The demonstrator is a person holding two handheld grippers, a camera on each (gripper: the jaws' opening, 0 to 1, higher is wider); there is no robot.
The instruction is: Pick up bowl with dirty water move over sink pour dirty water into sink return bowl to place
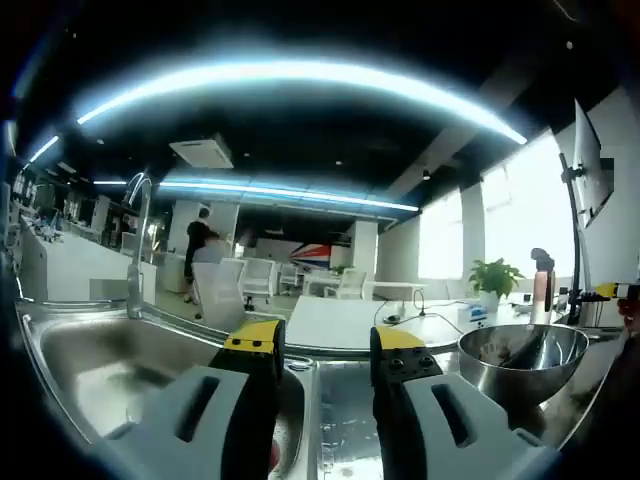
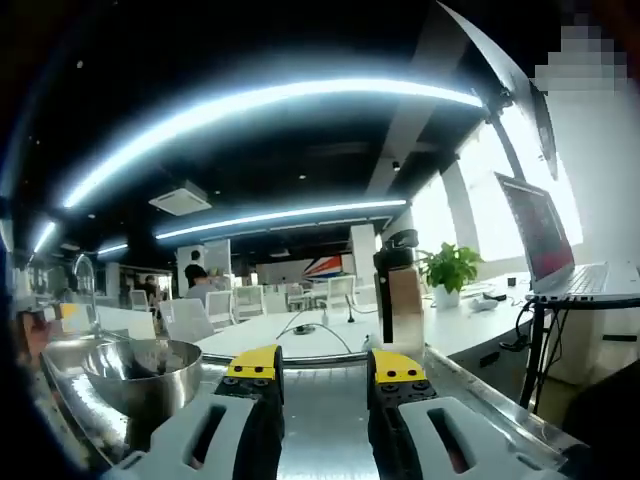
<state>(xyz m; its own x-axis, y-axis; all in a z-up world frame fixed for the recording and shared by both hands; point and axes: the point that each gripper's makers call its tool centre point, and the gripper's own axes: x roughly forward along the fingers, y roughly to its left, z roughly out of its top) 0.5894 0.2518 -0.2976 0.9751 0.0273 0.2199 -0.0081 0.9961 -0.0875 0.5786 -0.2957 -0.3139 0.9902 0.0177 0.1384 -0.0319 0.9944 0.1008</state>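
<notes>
Stainless steel round bowl (image 1: 522,358) sits ungrasped on the metal counter (image 2: 325,420) beside the sink basin (image 1: 90,365), both grippers (image 1: 325,350) (image 2: 322,368) parted and empty, so pickup, pouring and return remain.

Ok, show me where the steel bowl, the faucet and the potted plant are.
steel bowl (image 1: 522,362), left gripper view, on its outer wall.
faucet (image 1: 136,250), left gripper view, on its upright neck.
potted plant (image 2: 449,266), right gripper view, on its leaves.
</notes>
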